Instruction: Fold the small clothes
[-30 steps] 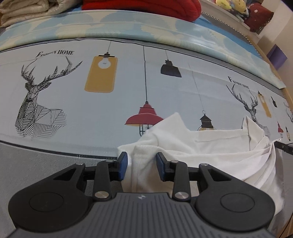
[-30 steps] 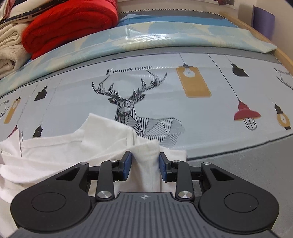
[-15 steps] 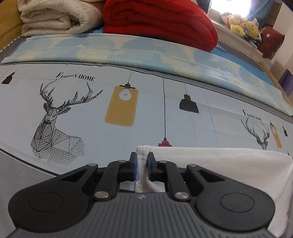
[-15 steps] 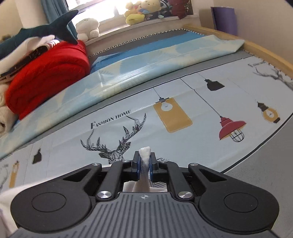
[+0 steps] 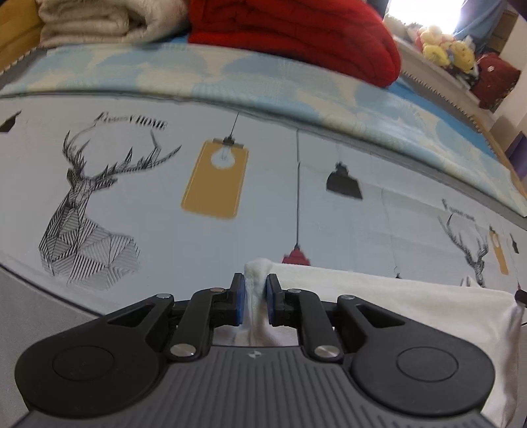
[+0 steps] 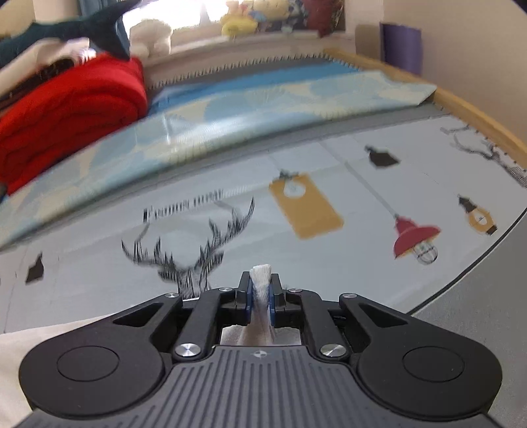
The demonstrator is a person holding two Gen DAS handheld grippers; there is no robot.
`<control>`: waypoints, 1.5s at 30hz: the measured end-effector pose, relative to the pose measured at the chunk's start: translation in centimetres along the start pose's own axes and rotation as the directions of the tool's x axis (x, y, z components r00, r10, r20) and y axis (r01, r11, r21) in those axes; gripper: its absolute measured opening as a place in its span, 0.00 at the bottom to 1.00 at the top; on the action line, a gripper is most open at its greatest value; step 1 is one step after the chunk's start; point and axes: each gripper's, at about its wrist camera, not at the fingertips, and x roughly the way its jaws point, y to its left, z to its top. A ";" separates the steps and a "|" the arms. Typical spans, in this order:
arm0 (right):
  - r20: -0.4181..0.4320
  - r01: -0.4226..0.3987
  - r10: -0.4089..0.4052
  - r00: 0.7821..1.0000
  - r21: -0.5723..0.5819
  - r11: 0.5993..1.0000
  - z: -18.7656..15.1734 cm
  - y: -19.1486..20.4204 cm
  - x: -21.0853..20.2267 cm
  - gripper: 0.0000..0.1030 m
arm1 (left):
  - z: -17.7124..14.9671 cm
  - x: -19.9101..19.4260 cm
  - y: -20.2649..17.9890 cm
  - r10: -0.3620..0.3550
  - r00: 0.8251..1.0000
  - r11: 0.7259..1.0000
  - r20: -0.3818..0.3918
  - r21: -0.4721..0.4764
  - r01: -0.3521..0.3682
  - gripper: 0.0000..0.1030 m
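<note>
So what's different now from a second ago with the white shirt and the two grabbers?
A second ago both grabbers were open, with the white shirt lying crumpled on the bed. Now the left gripper and the right gripper have each pinched a bunch of the white shirt, which is lifted and pulled out straight between them. The deer-print sheet and red blanket stayed put.

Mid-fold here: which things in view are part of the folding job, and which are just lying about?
In the job:
- white garment, pinched at two spots
- left gripper, jaws opening slightly, cloth between
- right gripper, same

Lying about:
- red blanket
- cream blanket
- plush toys
- shark plush
- purple roll
</note>
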 end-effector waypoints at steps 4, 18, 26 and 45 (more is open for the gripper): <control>-0.017 0.027 -0.027 0.999 0.003 1.000 -0.1 -0.4 -0.3 0.20 | 0.0 -1.6 0.0 0.034 0.998 0.999 0.051 0.031 -0.036 0.16; -0.028 -0.140 0.138 0.990 -0.077 0.987 -2.6 -3.0 -9.5 0.29 | -3.6 -10.7 -0.7 -0.102 0.994 0.992 0.029 0.070 0.100 0.16; -0.146 -0.223 0.195 0.970 -0.211 0.952 -7.6 -4.3 -14.3 0.33 | -9.6 -12.4 -2.2 -0.122 0.990 0.980 -0.075 0.151 0.132 0.16; -0.399 -0.246 0.110 0.910 -0.309 0.919 -11.6 -3.0 -10.9 0.39 | -12.3 -7.1 -0.4 -0.014 0.936 0.974 -0.352 0.208 0.093 0.35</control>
